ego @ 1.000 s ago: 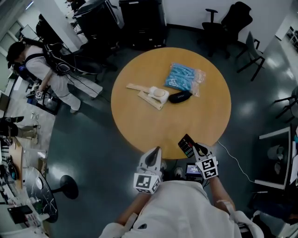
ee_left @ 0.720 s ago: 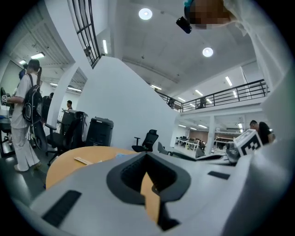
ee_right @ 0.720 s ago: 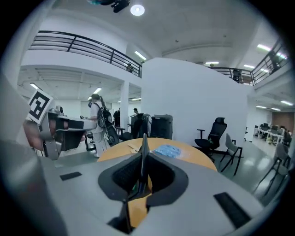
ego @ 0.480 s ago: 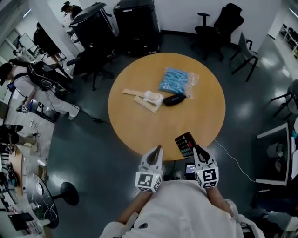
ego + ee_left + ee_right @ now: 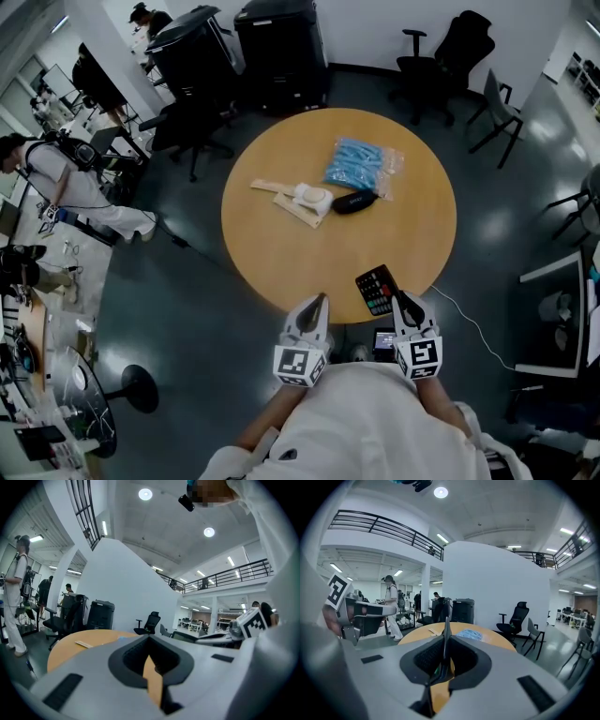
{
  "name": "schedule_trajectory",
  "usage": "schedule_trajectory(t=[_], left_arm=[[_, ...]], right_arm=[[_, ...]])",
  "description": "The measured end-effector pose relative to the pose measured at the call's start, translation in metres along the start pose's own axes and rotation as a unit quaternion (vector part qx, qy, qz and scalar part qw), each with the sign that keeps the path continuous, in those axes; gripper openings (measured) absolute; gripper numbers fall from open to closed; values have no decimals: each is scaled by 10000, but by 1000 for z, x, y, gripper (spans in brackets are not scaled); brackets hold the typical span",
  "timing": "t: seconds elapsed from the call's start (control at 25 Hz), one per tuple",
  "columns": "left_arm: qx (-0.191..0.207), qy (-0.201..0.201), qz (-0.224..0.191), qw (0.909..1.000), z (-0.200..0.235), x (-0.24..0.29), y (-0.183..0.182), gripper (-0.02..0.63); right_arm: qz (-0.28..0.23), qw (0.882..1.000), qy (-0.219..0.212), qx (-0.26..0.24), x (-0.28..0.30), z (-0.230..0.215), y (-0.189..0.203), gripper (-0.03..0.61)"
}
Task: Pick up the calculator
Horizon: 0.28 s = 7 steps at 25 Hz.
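The calculator (image 5: 377, 289) is a black slab with coloured keys, held tilted above the near edge of the round wooden table (image 5: 281, 244). My right gripper (image 5: 401, 300) is shut on its near end. In the right gripper view the calculator (image 5: 446, 637) stands edge-on as a thin dark blade clamped between the pads of the right gripper (image 5: 444, 648). My left gripper (image 5: 317, 302) hovers at the table's near rim, to the left of the calculator, shut and holding nothing. In the left gripper view only a sliver of table shows behind the left gripper (image 5: 151, 648).
On the far half of the table lie a blue plastic bag (image 5: 361, 164), a black pouch (image 5: 354, 201) and a beige and white object (image 5: 305, 199). Office chairs (image 5: 441, 47) and dark cabinets (image 5: 281, 47) ring the table. A person (image 5: 56, 178) stands at far left.
My right gripper rose with the calculator, lifting it off the table's near edge, then held still. The left gripper stayed where it was.
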<state>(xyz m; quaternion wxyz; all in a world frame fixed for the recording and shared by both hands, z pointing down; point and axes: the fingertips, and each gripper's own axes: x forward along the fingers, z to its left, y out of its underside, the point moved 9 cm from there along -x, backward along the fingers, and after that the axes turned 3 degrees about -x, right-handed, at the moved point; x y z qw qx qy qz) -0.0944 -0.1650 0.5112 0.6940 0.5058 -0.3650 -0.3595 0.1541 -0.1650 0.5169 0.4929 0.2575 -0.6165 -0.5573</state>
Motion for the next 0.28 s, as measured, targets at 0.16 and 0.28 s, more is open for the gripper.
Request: schedule_trajectory(t=[0.16, 0.28], left_arm=[[-8, 2, -5, 10000, 1, -1, 2, 6], [-4, 4, -15, 10000, 1, -1, 2, 6]], right_arm=[[-17, 10000, 7, 2, 0, 1, 1, 51], [-28, 10000, 9, -7, 0, 1, 1, 51]])
